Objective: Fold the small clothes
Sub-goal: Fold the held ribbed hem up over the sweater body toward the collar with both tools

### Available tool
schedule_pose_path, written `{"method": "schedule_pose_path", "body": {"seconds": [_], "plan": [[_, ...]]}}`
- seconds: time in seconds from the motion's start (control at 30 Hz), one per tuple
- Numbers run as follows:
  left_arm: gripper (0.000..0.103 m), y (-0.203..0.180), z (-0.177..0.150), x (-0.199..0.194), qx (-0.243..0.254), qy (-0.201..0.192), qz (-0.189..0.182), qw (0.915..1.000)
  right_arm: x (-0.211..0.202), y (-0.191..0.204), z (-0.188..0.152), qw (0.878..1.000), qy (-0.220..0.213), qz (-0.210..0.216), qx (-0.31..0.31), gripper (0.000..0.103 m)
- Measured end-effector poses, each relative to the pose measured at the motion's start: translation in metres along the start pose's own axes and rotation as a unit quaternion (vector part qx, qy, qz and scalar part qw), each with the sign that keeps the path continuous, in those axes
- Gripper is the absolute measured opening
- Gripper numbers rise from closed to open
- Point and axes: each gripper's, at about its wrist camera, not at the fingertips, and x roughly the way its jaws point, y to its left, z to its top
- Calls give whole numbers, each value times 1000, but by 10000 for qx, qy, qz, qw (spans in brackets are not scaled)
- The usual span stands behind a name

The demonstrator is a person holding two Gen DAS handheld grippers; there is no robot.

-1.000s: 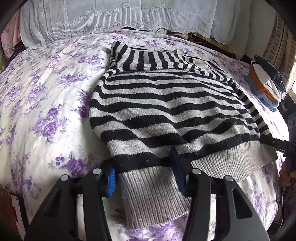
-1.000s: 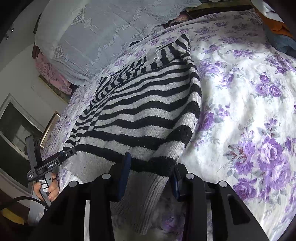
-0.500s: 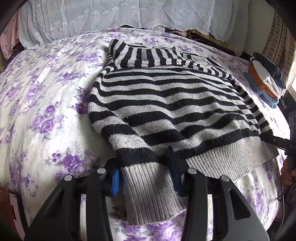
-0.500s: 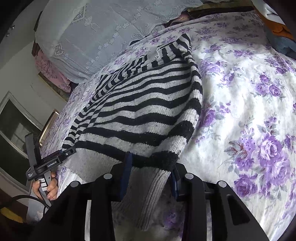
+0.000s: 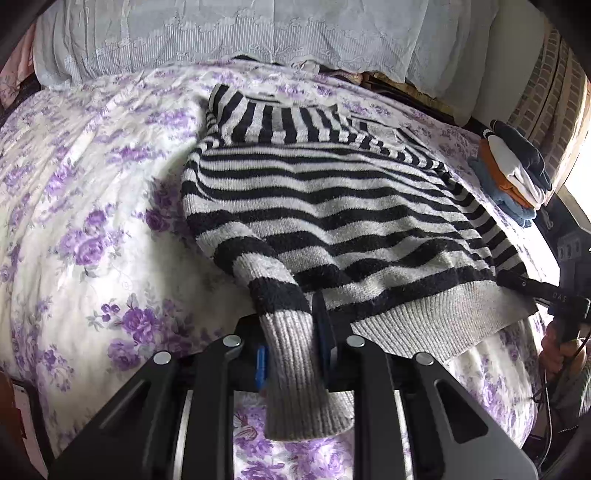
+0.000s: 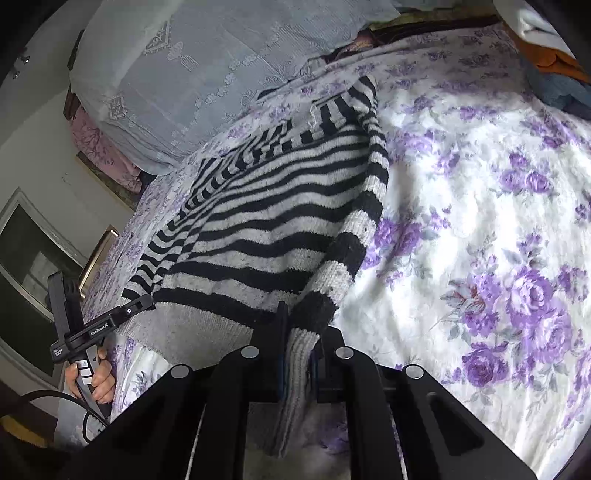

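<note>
Item: one striped sweater (image 5: 332, 206), black and grey-white knit, which we find lying flat on the bed with its neck toward the pillows and its plain grey ribbed hem nearest us. Each grey ribbed cuff (image 5: 295, 369) hangs toward the bed's near edge, one at either lower corner of the garment. Our left gripper (image 5: 290, 354) has just closed its jaws, and we see the blue pads pinching the left cuff between them; our right gripper (image 6: 297, 354) has likewise just closed, jaws narrow, clamped on the other cuff (image 6: 295, 376). In the right wrist view the left tool shows at the hem's far corner, gripped by a hand (image 6: 94, 380). Beneath lies the bedspread (image 5: 74, 206), white with purple flowers. Behind it we list a pale lace-trimmed pillow cover (image 5: 221, 33), and at the bed's right side a stack of folded clothes (image 5: 513, 173) in navy, white, orange and blue.
</note>
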Motion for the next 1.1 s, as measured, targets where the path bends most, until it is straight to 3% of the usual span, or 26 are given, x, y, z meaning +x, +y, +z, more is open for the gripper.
{"method": "schedule_pose_path", "body": {"seconds": [0.17, 0.33, 0.77, 0.93, 1.1], "plan": [[20, 7, 2, 5, -215, 148, -192, 9995, -1, -2, 0, 9999, -55, 56, 63, 10], [14, -2, 4, -22, -53, -264, -204, 9994, -27, 8, 4, 9987, -426, 262, 10, 8], [14, 2, -13, -47, -179, -238, -476, 9984, -45, 2, -9, 9979, -229, 595, 92, 7], [14, -2, 9, -61, -114, -375, -545, 9977, -55, 7, 10, 9962, -341, 800, 76, 7], [14, -8, 42, -61, -33, -558, -376, 9977, -57, 24, 46, 9941, -617, 885, -116, 7]]}}
